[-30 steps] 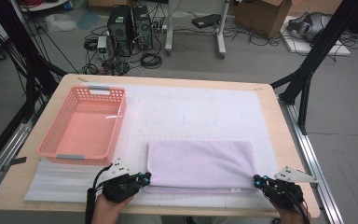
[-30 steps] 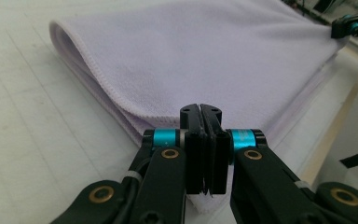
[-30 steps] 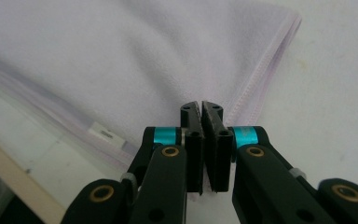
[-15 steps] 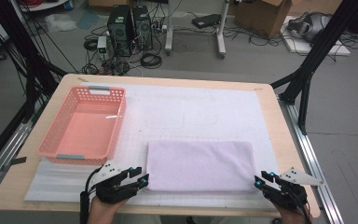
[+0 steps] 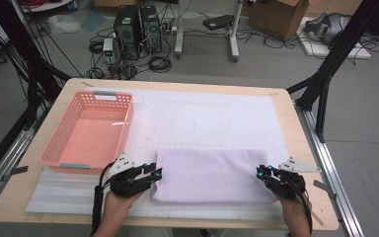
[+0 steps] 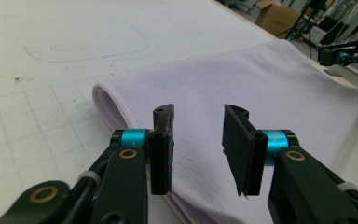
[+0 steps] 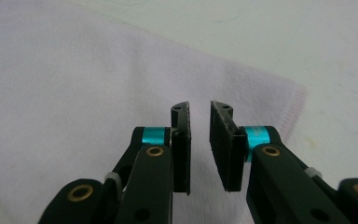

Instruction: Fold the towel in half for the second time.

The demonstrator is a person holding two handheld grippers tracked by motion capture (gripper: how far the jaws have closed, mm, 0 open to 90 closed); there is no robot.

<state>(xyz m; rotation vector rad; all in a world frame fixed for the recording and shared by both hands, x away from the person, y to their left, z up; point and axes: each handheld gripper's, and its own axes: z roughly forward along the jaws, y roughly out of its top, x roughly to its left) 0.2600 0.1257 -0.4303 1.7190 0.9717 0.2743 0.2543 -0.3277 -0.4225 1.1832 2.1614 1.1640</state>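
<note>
**Folded towel, both ends approached, nothing gripped**

Left hand-held gripper: sits at the left short end of the lilac towel. In the left gripper view its jaws stand well apart with only air between them, over the rounded fold edge of the towel. Empty.

Right hand-held gripper: at the right short end of the towel. In the right gripper view the jaws stand a little apart, a narrow gap, nothing pinched; the cloth lies below and beyond them, stitched hem corner to the right.

Towel position: folded into a long rectangle, flat on the white gridded mat, near the front edge of the desk, between the 2 grippers.

Risks, as judged from here:
- The fold shows at least 2 layers at the left edge. A shallow bite would likely catch the top layer alone, and the fold would open on lifting.
- The 2 jaw gaps differ. The narrow right gap may ride over the stacked hem and push it rather than take it in, which would wrinkle that end.
- Uneven lift from the 2 ends would skew the rectangle or drag it toward the desk's front edge.
- The left cable hangs close to the towel's near corner; it could snag there.

Containers: 1 pink slatted basket at the left of the desk, just beyond the left gripper. Nothing lies in it; bare floor visible through.
</note>
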